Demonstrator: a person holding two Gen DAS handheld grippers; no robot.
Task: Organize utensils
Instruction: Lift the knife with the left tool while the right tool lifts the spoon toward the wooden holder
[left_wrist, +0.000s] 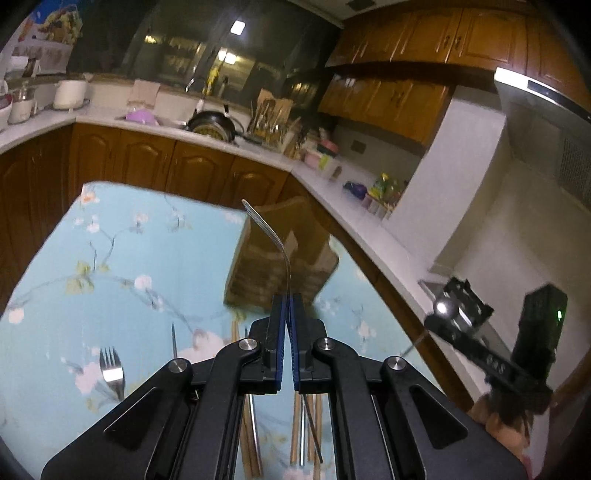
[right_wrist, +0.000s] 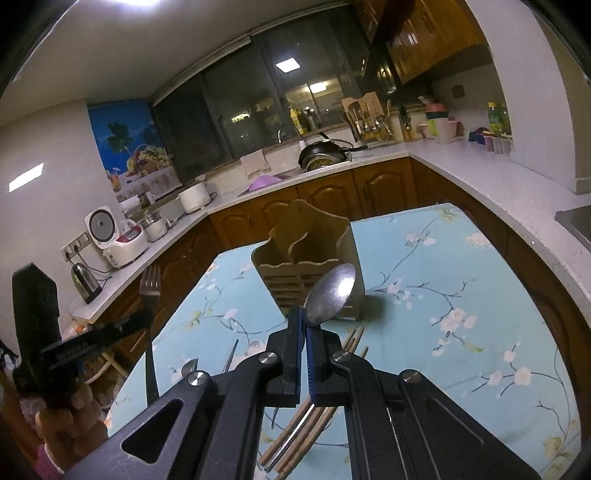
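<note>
Left wrist view: left gripper with jaws pinched tight on the handle of a fork, held edge-on, tines up and ahead, handle tail trailing out below the pads. Held aloft over the blue flowered tablecloth, apparently for carrying to the wooden utensil holder just beyond the tips, blurred here. Left on the cloth: a second fork to the lower left, a thin metal piece beside it, too small to name, and wooden chopsticks under the gripper body. At far right, the other gripper's body, gripped by a hand. Right wrist view: right gripper clamped narrow on the neck of a spoon, bowl raised and tilted toward the holder, handle passing down behind the pads. Holder upright on the cloth, several open compartments at the top, all seemingly empty; which slot suits which utensil cannot be told. Chopsticks lying loose beneath, another spoon tip near the left edge of the cloth. Nothing between either utensil and the holder's mouth; likeliest hazards the two grippers crowding each other at the narrow top, and a long handle catching a divider on the way in. Counter, sink clutter and rice cooker well apart, behind.
</note>
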